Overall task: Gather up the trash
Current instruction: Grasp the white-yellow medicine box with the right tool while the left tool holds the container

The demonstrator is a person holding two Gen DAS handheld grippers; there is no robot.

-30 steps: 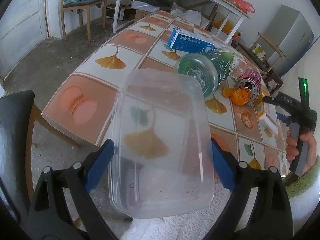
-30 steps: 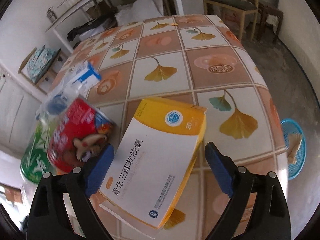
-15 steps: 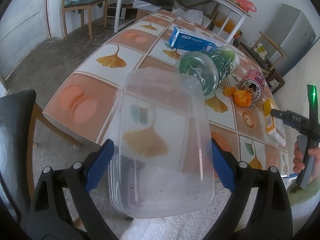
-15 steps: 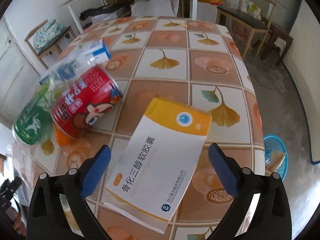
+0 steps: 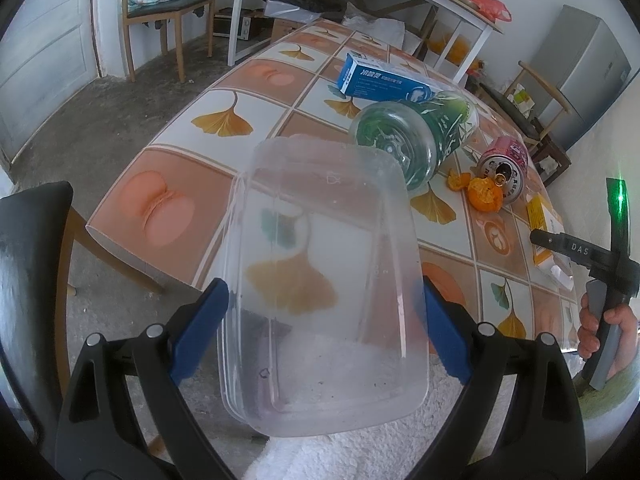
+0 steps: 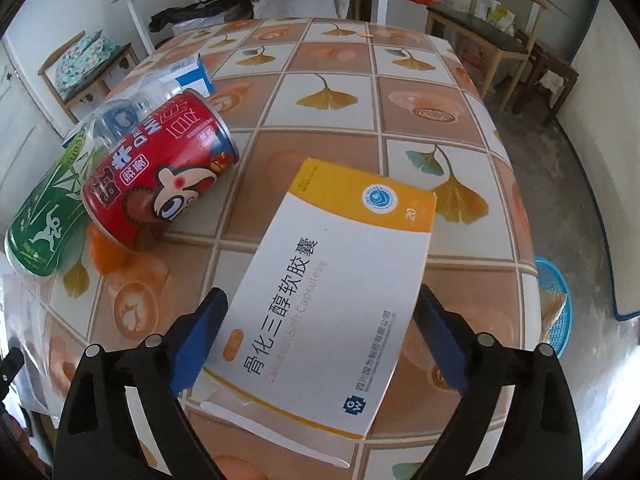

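Note:
My left gripper (image 5: 322, 316) is shut on a clear plastic container (image 5: 324, 280), held off the near corner of the tiled table (image 5: 168, 184). My right gripper (image 6: 320, 328) is shut on a white and yellow medicine box (image 6: 332, 276), its far end over the table; the box also shows in the left wrist view (image 5: 542, 224). On the table lie a red drink can (image 6: 156, 176), a green plastic bottle (image 5: 416, 136), a blue and white box (image 5: 384, 80) and orange peel (image 5: 484, 196).
A black chair (image 5: 28, 280) stands at the left by the table corner. A blue basket (image 6: 554, 308) sits on the floor to the right of the table. Wooden chairs, a white shelf unit and a grey fridge (image 5: 588, 76) stand around the room.
My right gripper opened slightly, then closed on the medicine box again and drew back toward the near edge. My left gripper has kept the clear container almost still.

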